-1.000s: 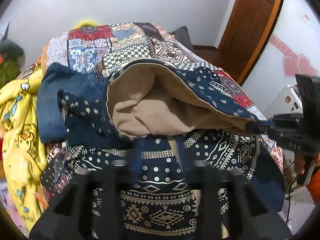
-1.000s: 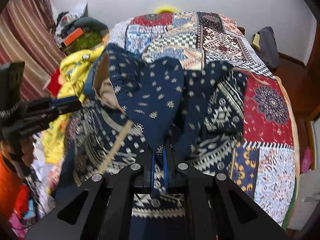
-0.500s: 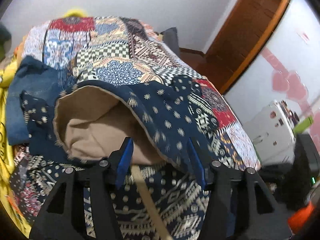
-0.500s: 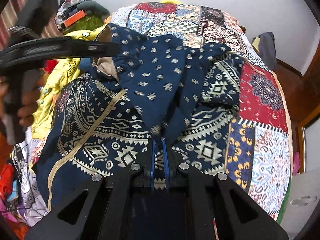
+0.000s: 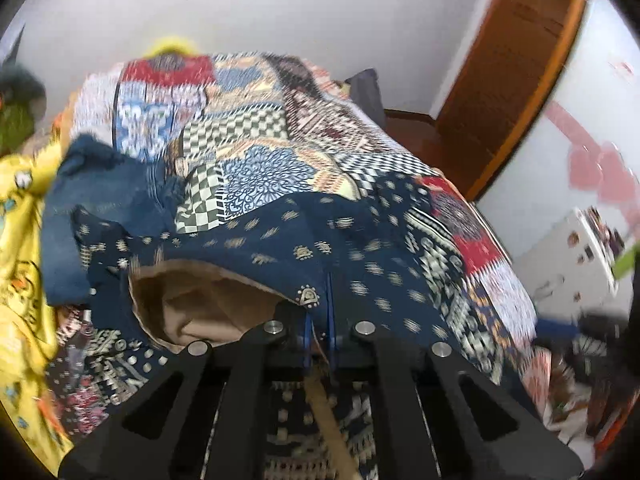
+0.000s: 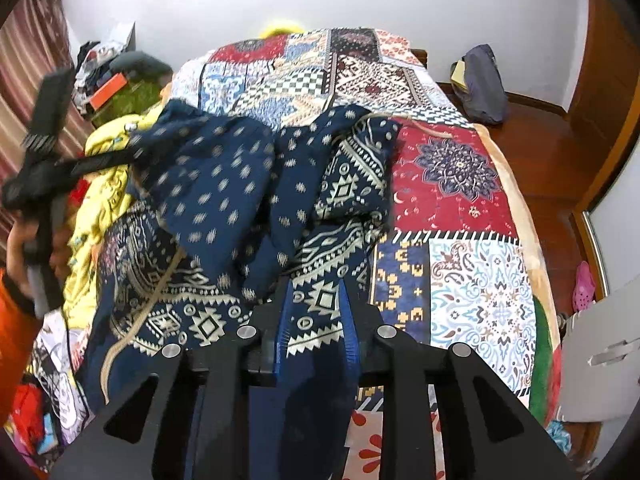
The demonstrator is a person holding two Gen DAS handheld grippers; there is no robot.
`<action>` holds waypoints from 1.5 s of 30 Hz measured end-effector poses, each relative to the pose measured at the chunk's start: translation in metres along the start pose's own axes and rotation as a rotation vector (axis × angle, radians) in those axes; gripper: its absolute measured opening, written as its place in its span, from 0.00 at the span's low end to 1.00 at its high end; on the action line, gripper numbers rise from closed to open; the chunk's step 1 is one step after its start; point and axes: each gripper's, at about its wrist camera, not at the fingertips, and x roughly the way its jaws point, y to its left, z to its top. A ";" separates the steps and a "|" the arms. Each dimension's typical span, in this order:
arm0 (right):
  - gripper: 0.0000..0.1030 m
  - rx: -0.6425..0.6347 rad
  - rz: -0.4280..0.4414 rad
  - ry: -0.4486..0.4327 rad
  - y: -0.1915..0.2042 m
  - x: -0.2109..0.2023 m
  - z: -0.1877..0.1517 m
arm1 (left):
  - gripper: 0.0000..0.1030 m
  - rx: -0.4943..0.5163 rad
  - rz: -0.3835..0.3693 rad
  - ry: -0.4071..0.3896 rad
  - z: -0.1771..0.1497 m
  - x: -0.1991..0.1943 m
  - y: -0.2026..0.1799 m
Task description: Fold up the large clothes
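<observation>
Closing since earlier, left gripper (image 5: pixel 318 330) now pinches navy garment (image 5: pixel 360 248) — right gripper (image 6: pixel 314 320) parted, fabric between.

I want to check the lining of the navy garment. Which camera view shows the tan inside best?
The left wrist view: the tan lining opens like a pocket under the navy garment, just left of the left gripper. The right wrist view shows only the garment's patterned outside; no lining is clearly visible.

A navy garment (image 6: pixel 224 184) printed with cream dots and geometric bands, lined in tan, is seen on a patchwork quilt (image 6: pixel 456 184) of red, blue and checkered panels, beside yellow cloth (image 5: pixel 20 240).
</observation>
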 end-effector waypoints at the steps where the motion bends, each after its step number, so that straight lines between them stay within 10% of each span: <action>1: 0.21 0.000 0.001 -0.006 0.001 -0.001 0.002 | 0.05 0.027 -0.013 -0.008 -0.007 -0.012 -0.006; 14: 0.23 -0.069 0.070 0.005 0.051 0.025 0.016 | 0.05 0.190 0.036 0.150 -0.126 -0.033 -0.019; 19: 0.24 -0.116 0.056 0.076 0.068 0.055 0.009 | 0.24 0.164 0.071 0.174 -0.152 -0.032 -0.002; 21: 0.24 -0.134 0.036 0.109 0.071 0.067 0.005 | 0.49 0.139 0.097 0.161 -0.155 -0.037 0.006; 35: 0.26 -0.199 -0.001 0.179 0.065 0.076 -0.017 | 0.56 0.065 0.210 0.068 -0.126 -0.081 0.062; 45: 0.40 -0.185 -0.089 0.127 0.048 0.054 -0.015 | 0.62 -0.062 0.245 0.147 -0.126 -0.008 0.095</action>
